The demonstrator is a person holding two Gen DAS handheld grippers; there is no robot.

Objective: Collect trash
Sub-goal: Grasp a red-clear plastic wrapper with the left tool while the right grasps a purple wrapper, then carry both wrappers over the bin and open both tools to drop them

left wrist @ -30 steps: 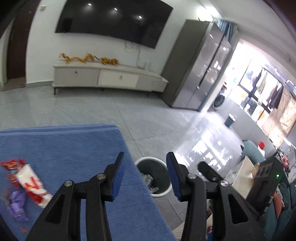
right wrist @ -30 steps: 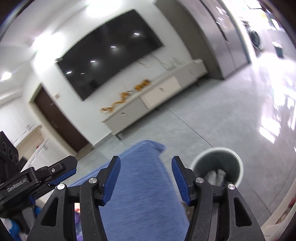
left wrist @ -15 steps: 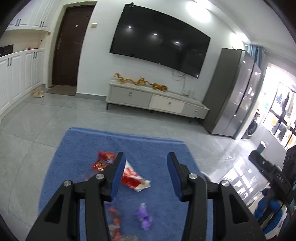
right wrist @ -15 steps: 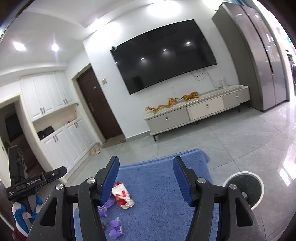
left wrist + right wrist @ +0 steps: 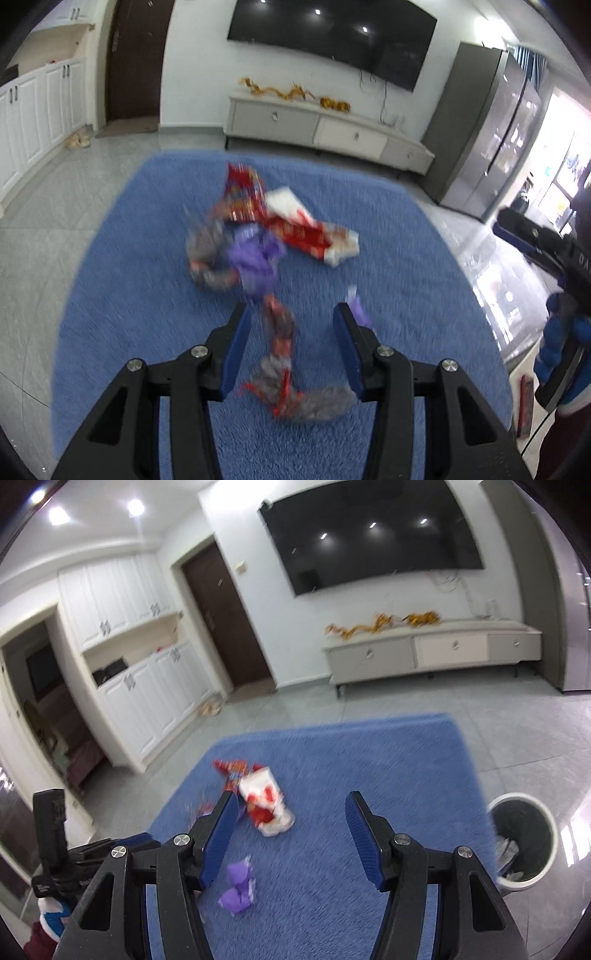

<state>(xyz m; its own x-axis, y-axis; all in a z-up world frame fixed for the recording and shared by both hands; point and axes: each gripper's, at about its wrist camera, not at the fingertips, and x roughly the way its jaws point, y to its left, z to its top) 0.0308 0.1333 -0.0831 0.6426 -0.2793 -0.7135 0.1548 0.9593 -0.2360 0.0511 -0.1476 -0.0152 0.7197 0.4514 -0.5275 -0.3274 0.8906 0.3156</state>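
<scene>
Both claws half-open, empty: left gripper point(image 5: 291, 341) above a silver-red wrapper point(image 5: 280, 343), right gripper point(image 5: 288, 834). Risked snagging blue rug point(image 5: 147, 295) pile; purple wrapper point(image 5: 255, 262) at 11 o'clock.

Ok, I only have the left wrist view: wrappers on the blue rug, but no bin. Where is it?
Observer: The bin stands on the tile floor just off the rug, at the right of the right wrist view.
Operator: Is it empty?
Observer: No, crumpled pale trash lies inside it.
Operator: Is the right gripper carrying anything?
Observer: No, the right gripper is open, with nothing between its pads.
</scene>
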